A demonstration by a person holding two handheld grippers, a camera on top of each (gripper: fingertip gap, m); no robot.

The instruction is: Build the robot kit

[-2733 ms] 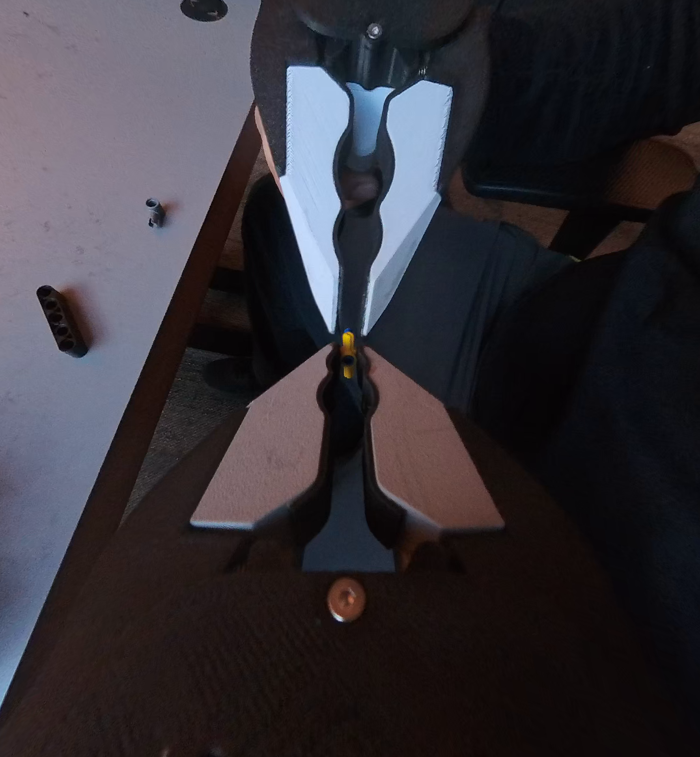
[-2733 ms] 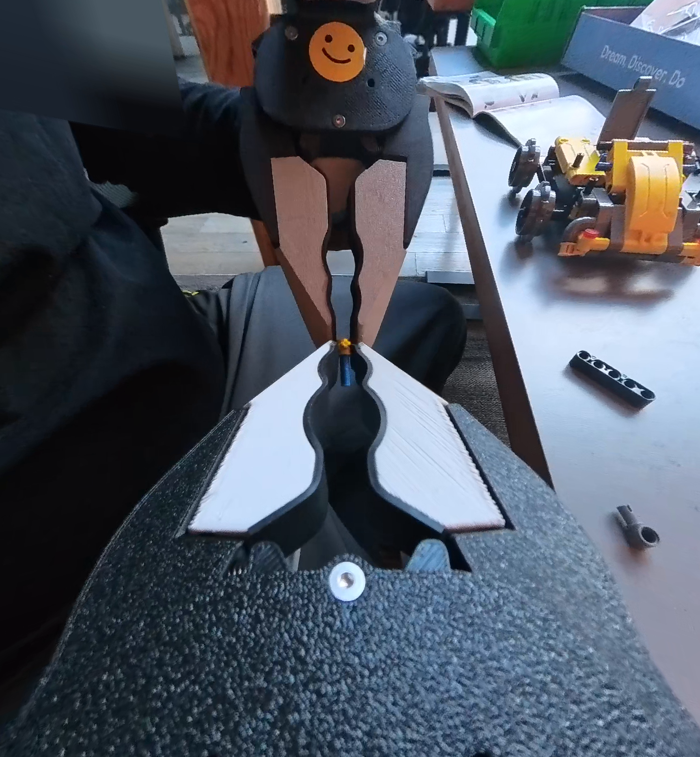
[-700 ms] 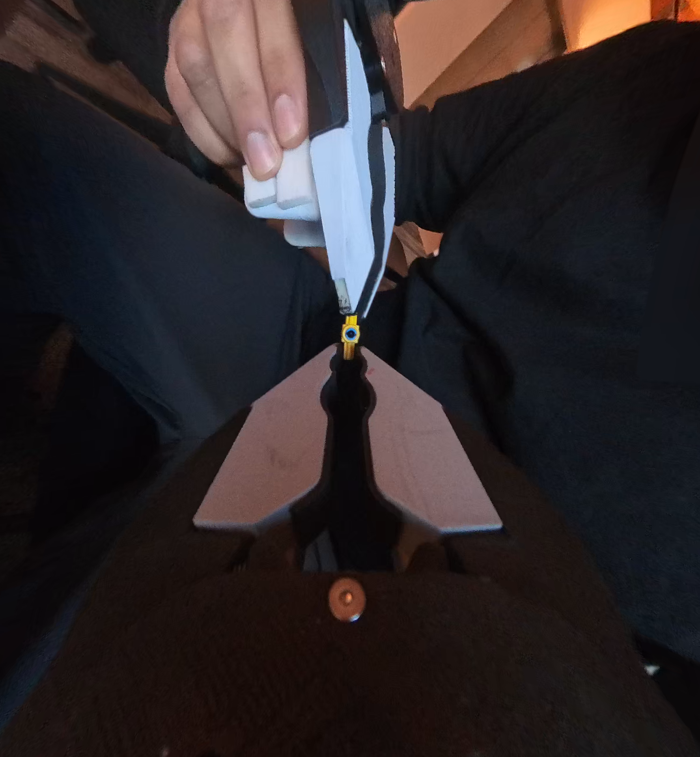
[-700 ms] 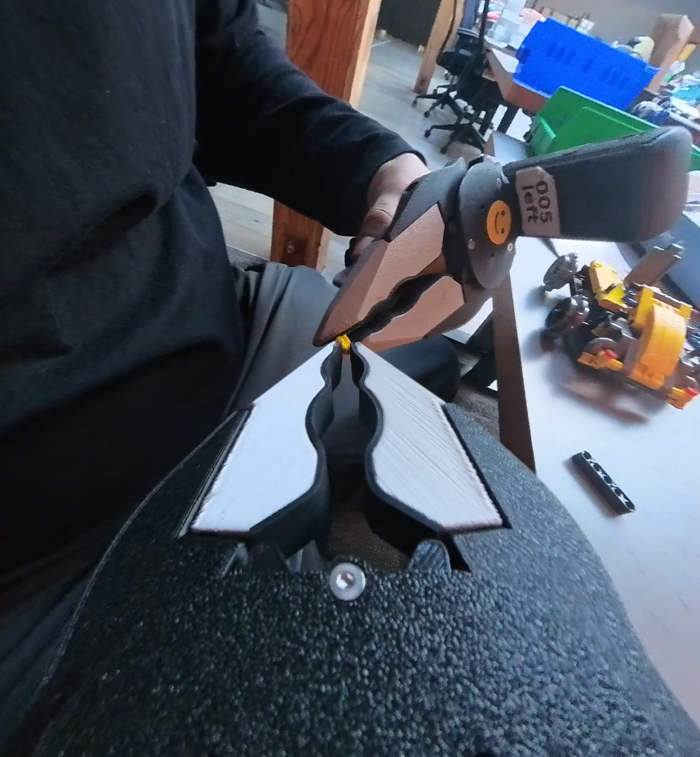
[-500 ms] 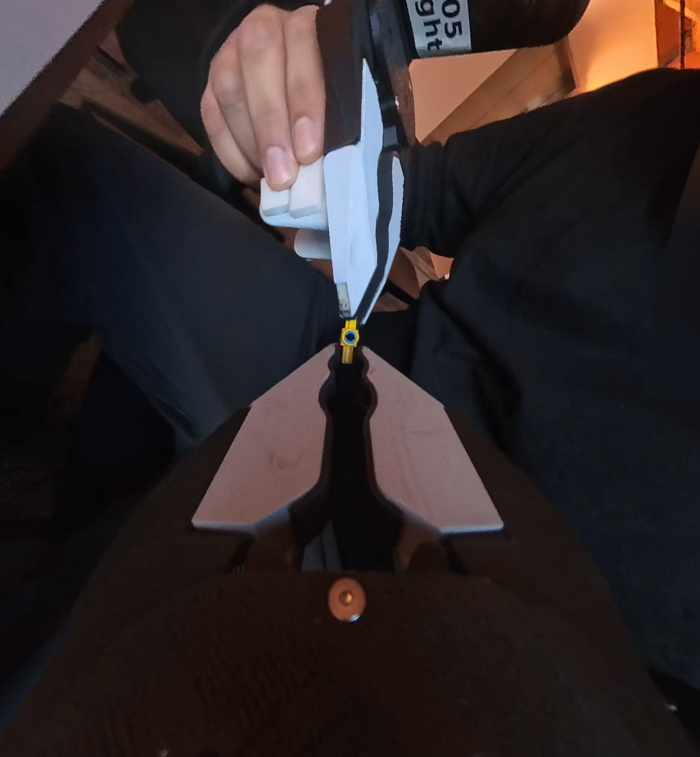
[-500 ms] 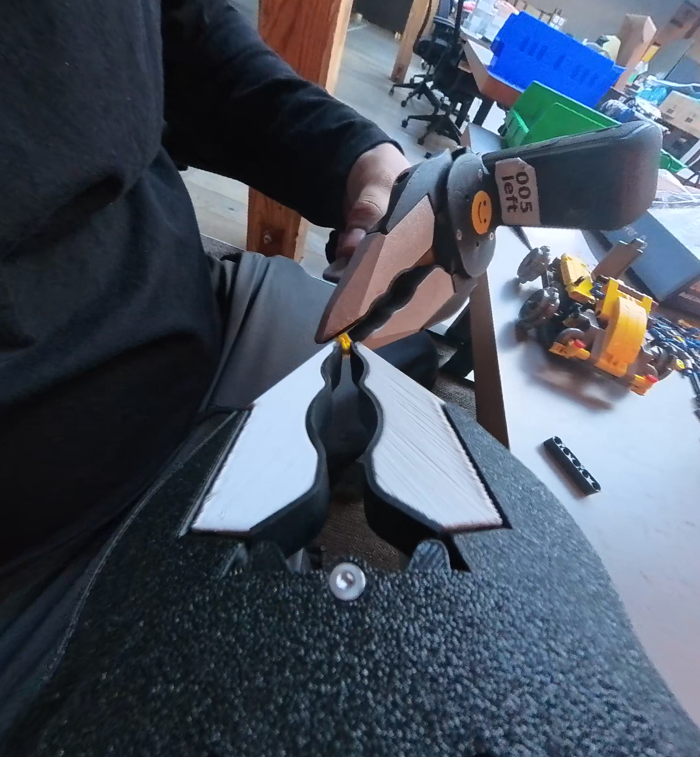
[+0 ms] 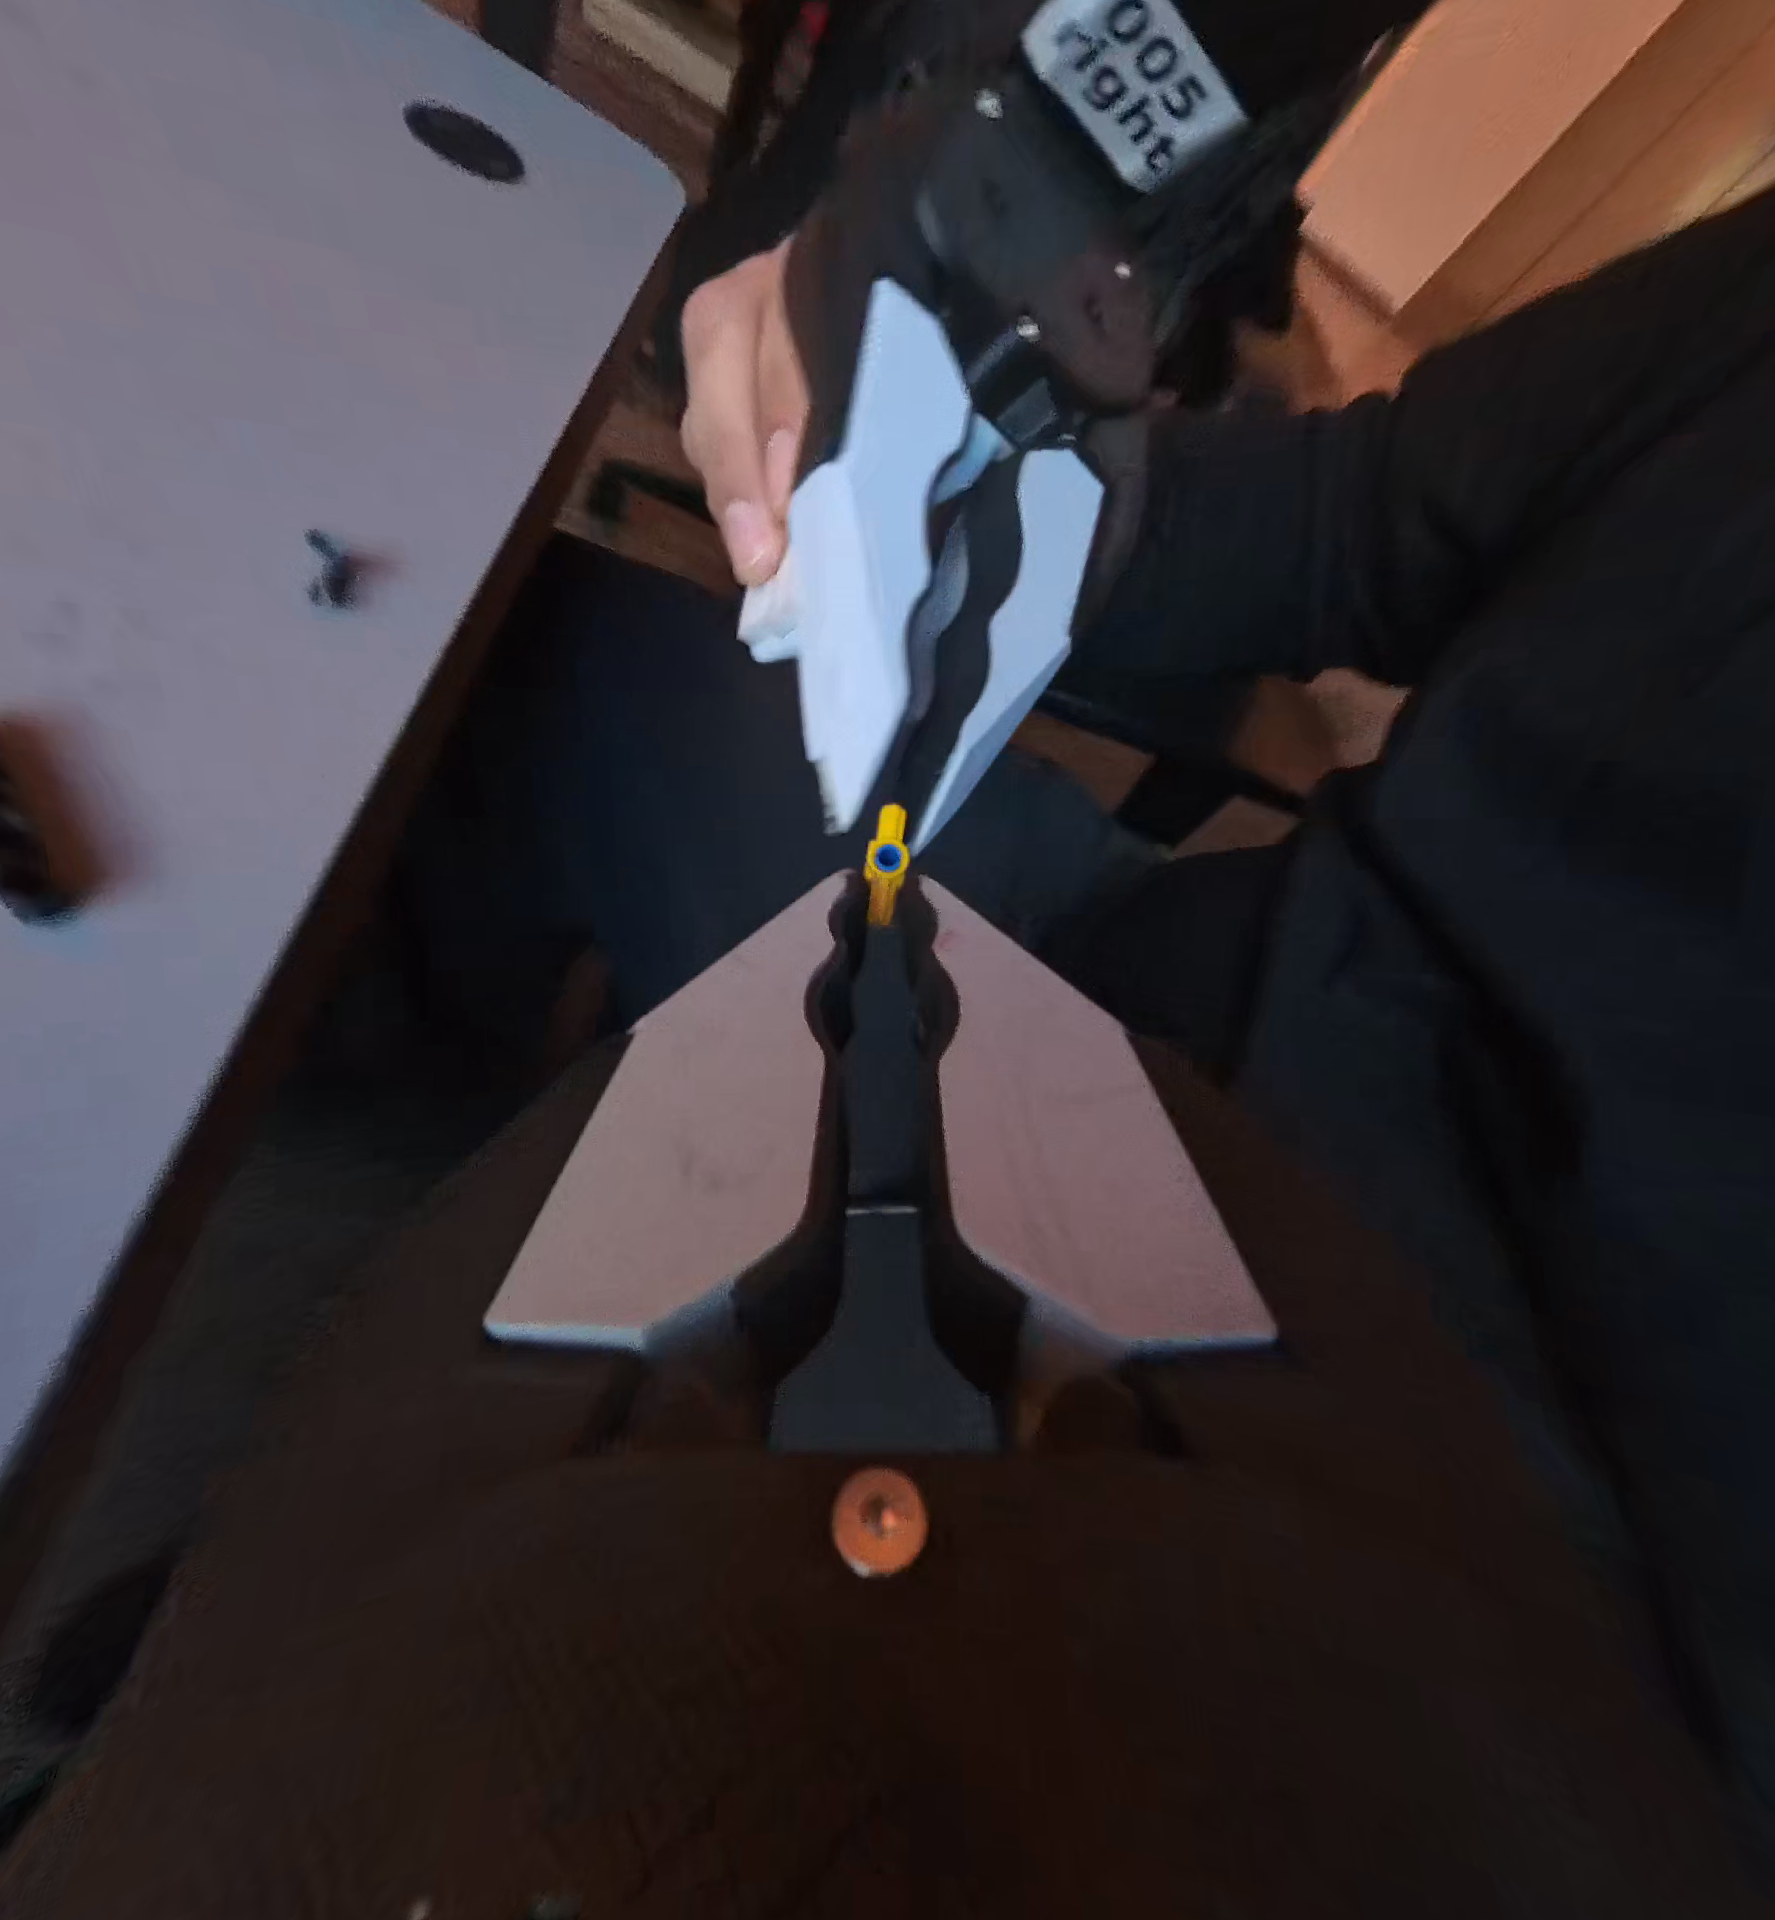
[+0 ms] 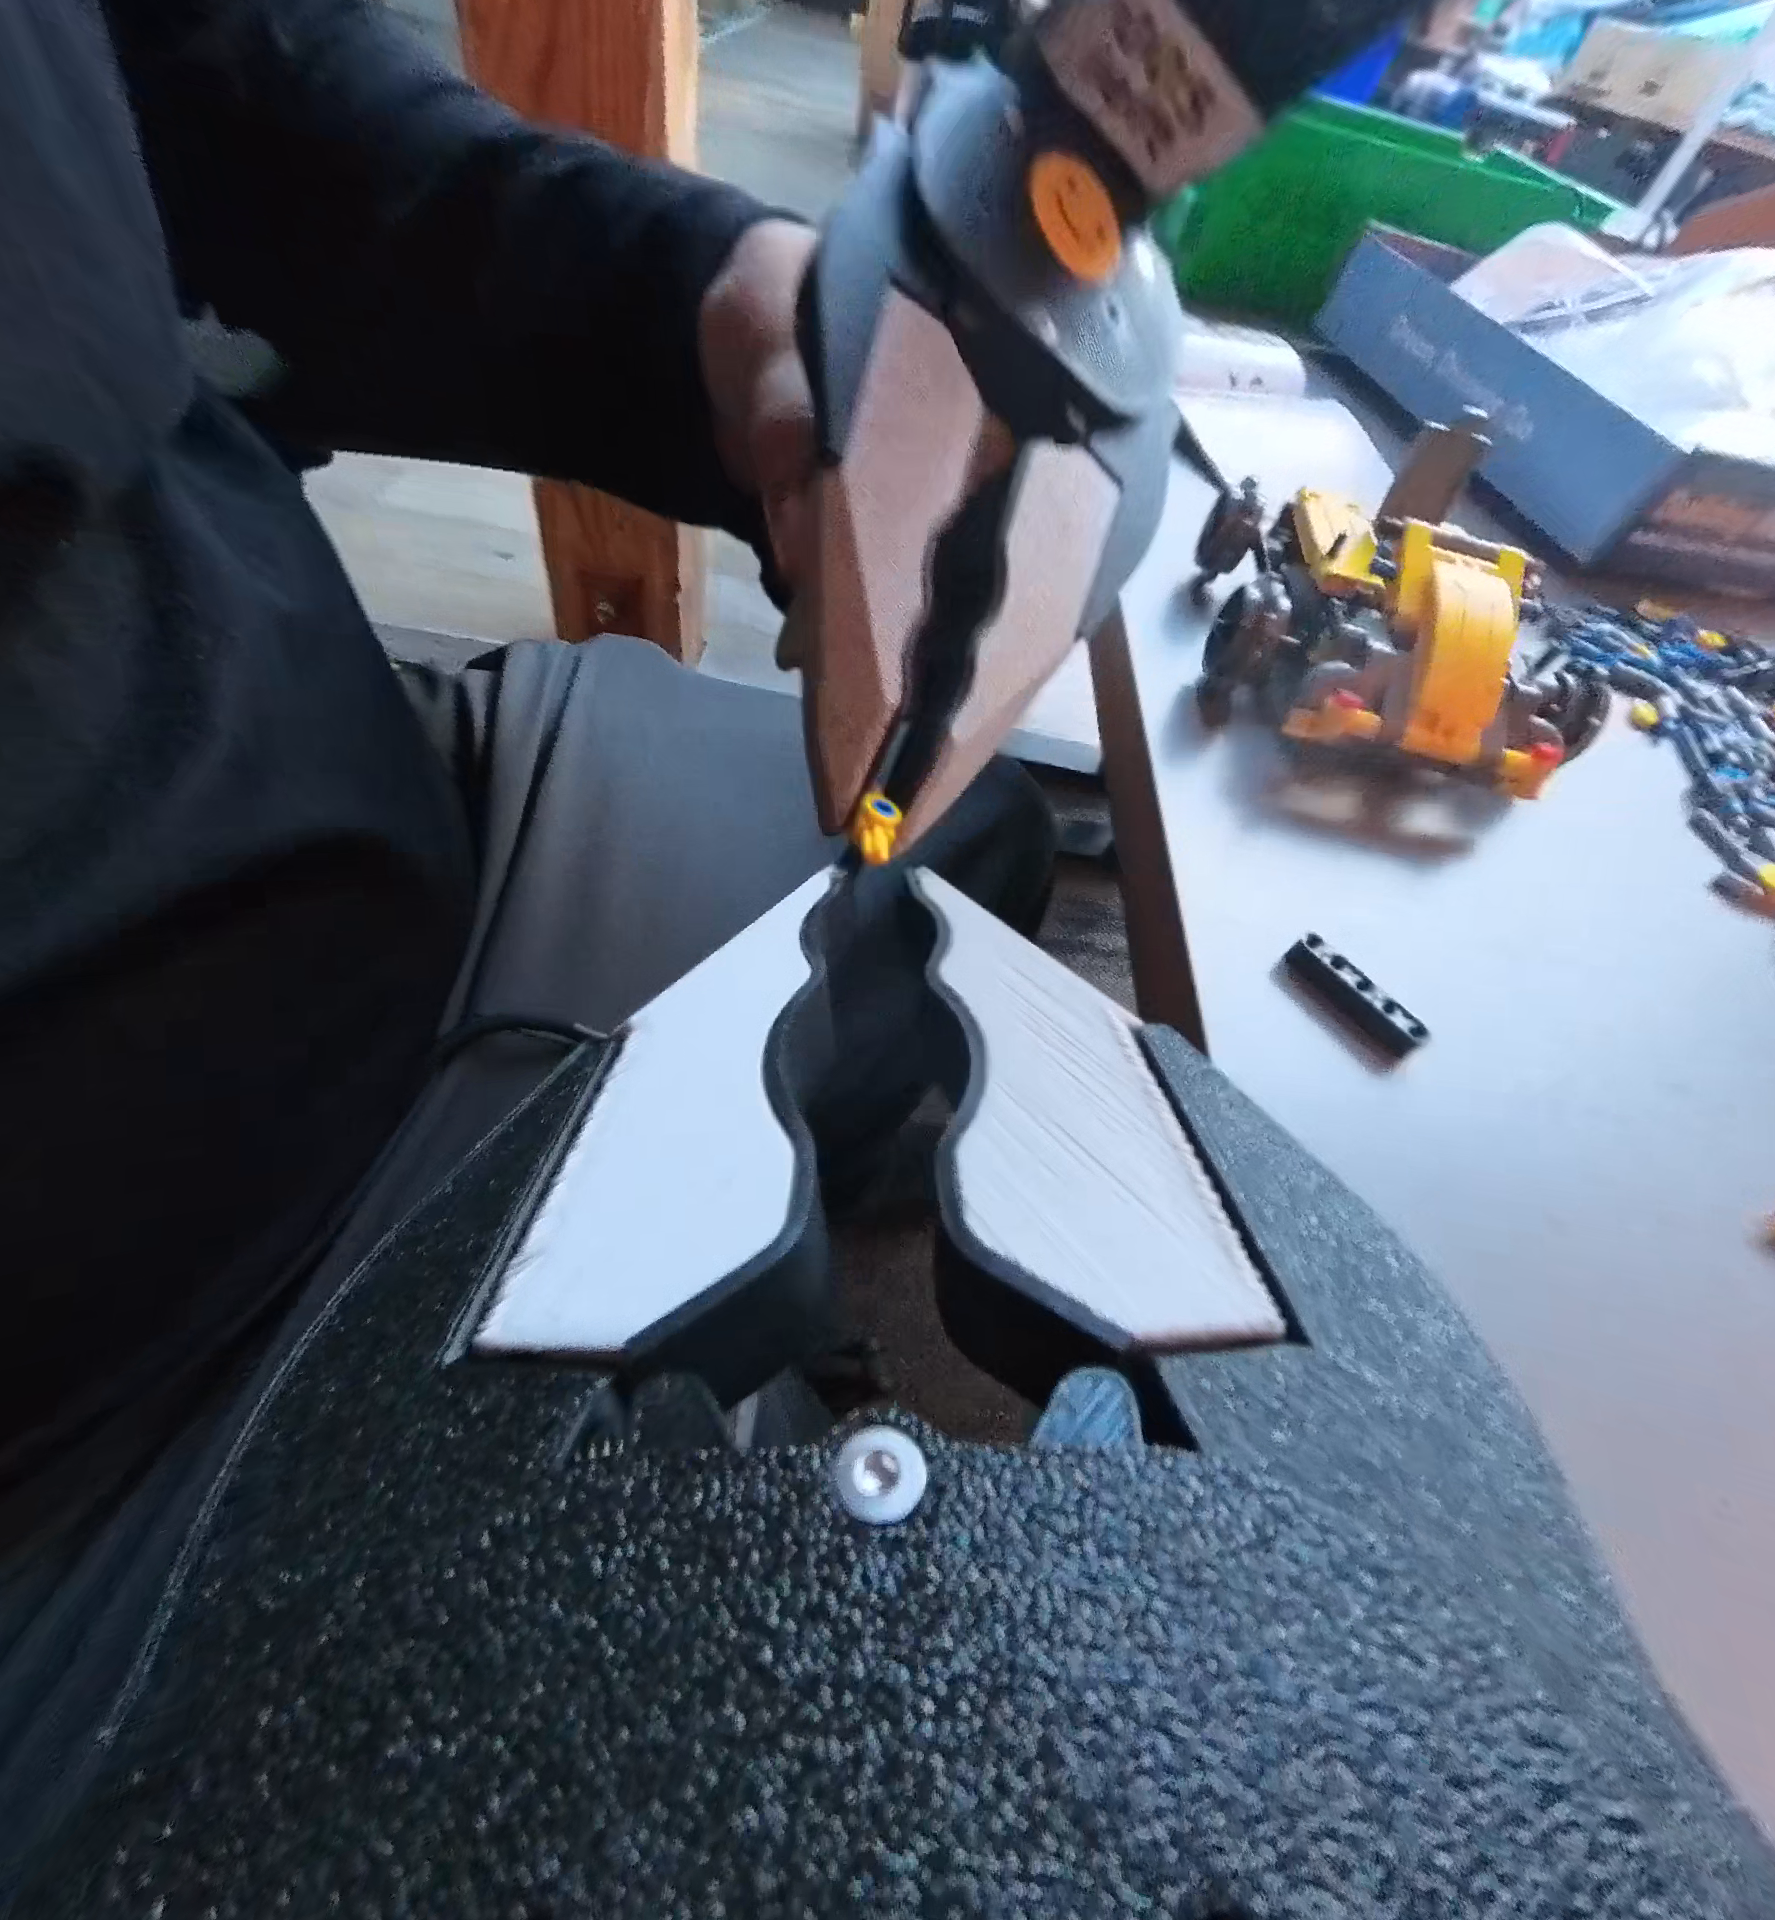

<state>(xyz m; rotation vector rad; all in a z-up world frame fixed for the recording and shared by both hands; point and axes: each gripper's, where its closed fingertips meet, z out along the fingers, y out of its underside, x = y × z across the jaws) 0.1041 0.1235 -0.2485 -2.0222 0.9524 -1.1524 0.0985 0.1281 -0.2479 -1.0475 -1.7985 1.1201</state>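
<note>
Left gripper (image 7: 884, 896) pinched one yellow pin (image 7: 885, 862); right gripper (image 8: 867, 873) stood slightly parted, tips beside it.

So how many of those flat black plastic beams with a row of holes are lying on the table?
1. The black holed beam lies alone on the grey table, near its edge. More may be hidden in the pile of small loose pieces farther right.
</note>
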